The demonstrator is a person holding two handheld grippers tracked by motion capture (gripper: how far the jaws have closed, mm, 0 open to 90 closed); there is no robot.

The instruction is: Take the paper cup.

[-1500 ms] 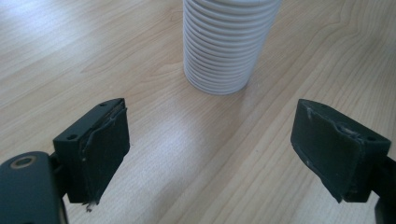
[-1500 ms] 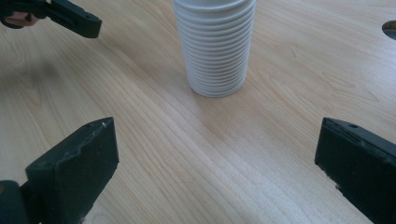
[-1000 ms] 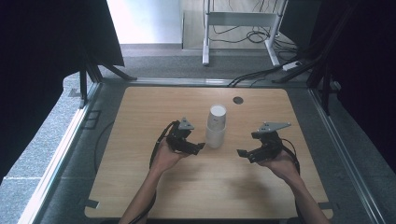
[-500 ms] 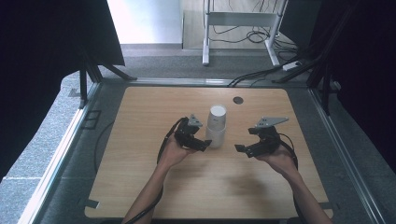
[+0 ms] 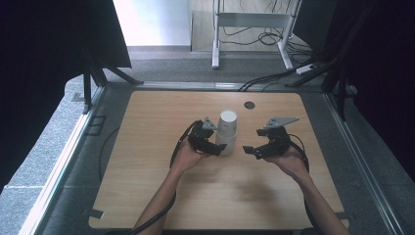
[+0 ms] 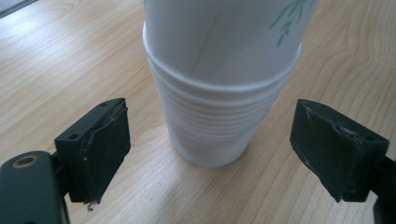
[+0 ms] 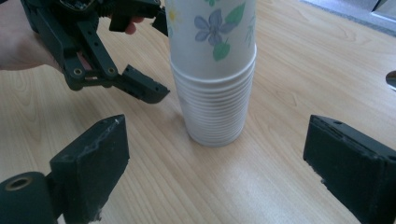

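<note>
A stack of white paper cups [image 5: 227, 131] stands upside down near the middle of the wooden table [image 5: 147, 122]; the top cup has a flower print [image 7: 212, 28]. My left gripper [image 5: 215, 140] is at the stack's left side. Its jaws [image 6: 210, 154] are open either side of the stack's base [image 6: 210, 140], and the pads are clear of it. My right gripper [image 5: 254, 142] is a short way to the right, open. Its jaws [image 7: 215, 172] have just been closing a little, with nothing between the pads. The stack [image 7: 215, 107] stands ahead of them. The left gripper [image 7: 159, 56] is beyond it.
A small dark round hole [image 5: 249, 105] lies in the table behind the stack. Cables trail from both grippers across the tabletop. Black curtains hang left and right, and a white metal frame [image 5: 254, 19] with cables stands on the floor beyond the table.
My left gripper has moved right, up to the cup stack, so its jaws now flank the base. The right hand has stayed about where it was.
</note>
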